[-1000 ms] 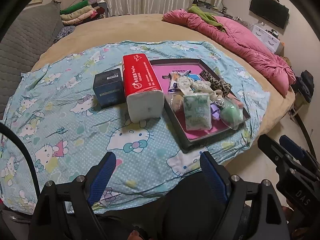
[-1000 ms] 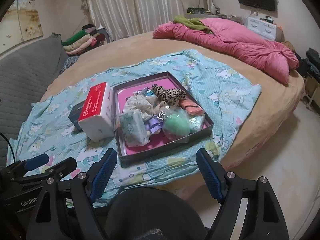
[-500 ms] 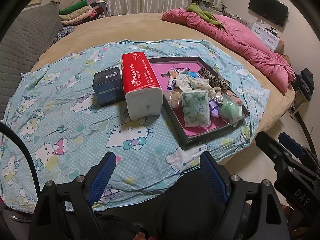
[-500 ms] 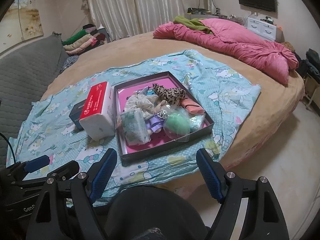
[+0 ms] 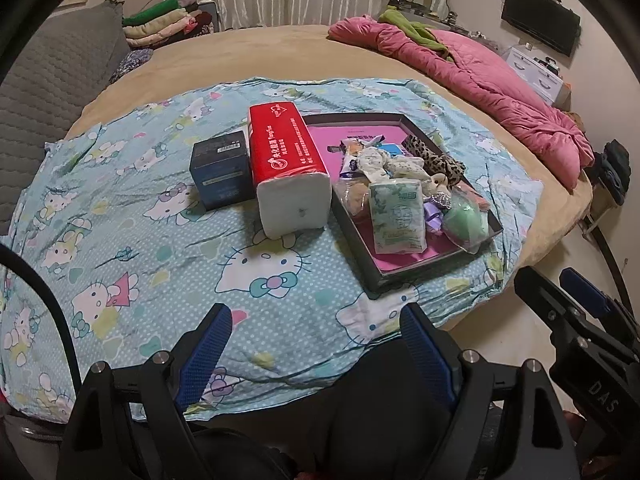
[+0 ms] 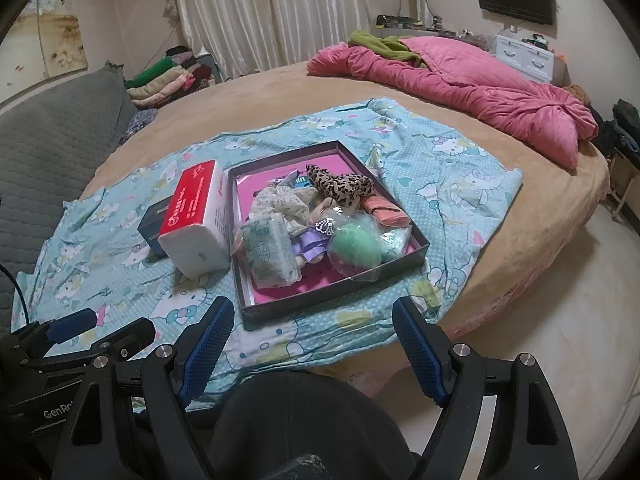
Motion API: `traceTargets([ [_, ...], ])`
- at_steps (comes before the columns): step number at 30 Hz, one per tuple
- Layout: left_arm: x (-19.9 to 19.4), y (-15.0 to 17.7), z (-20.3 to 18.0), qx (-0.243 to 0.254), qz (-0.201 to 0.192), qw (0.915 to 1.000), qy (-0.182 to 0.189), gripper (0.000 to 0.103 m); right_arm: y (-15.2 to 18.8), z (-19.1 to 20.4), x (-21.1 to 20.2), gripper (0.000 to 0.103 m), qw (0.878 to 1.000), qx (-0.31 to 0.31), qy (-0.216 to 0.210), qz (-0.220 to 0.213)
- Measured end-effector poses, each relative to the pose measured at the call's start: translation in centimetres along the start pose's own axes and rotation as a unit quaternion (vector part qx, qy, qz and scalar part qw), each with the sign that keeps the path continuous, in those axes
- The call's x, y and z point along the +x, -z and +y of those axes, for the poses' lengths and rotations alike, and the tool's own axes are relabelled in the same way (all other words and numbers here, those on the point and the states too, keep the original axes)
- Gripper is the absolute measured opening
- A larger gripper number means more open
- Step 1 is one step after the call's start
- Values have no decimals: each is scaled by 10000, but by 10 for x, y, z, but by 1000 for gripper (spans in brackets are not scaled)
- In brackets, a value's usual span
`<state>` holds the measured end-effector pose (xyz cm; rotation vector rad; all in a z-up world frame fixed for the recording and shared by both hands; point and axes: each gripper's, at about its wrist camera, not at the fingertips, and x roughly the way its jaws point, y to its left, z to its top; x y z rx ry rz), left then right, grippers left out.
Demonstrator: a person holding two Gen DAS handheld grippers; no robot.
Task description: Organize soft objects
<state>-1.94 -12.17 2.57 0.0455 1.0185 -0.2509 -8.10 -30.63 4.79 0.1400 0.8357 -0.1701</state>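
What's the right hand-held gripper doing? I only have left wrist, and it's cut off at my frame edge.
Observer: The right hand-held gripper is open, with nothing between its fingers.
Operator: Anything in the tray hidden behind the green ball?
Observer: A salmon cloth by the right wall, next to the leopard piece.
Operator: What about the tissue pack, on its tray side?
Observer: That side is white with small print, close beside the tray's wall.

"DAS" on right claw, "GenRo" on left claw.
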Motion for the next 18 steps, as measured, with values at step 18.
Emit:
traceTargets([
  [18,15,5,13,-173,35,9994,-294,85,2,4,7,82,10000,-62,17,12],
])
